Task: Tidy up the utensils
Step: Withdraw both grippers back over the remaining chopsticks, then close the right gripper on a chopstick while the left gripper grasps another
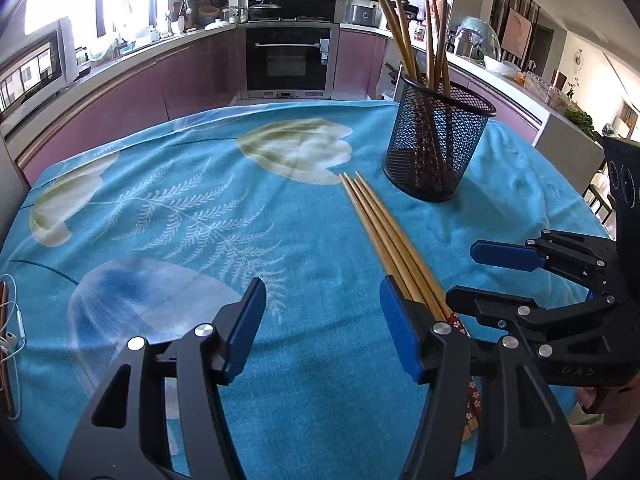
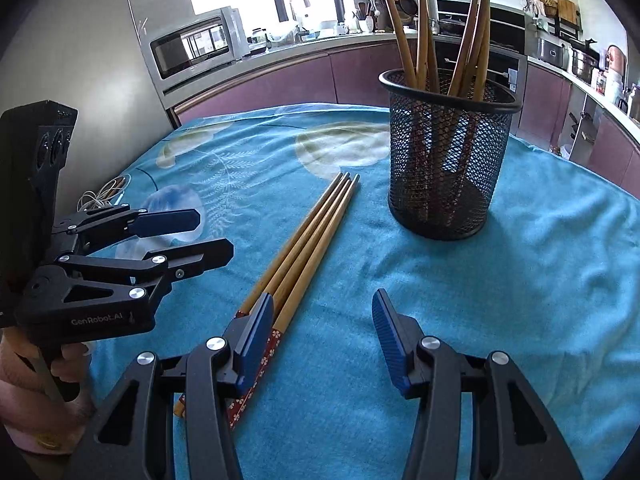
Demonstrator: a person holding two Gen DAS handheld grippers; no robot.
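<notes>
White earphone cable (image 1: pixel 12 334) lies at far left of the blue floral cloth (image 1: pixel 200 216) on the table, well left of the bundle of tan wooden chopsticks (image 1: pixel 384 236). Left gripper (image 1: pixel 324 328): jaws apart, empty, its right finger just beside the bundle's patterned ends. Bundle lies flat. Right gripper (image 2: pixel 322 340): jaws apart, flanking bundle's other side. Black mesh metal cup (image 1: pixel 438 140) w/ more chopsticks (image 1: pixel 416 32) stands upright, right of bundle tips.
</notes>
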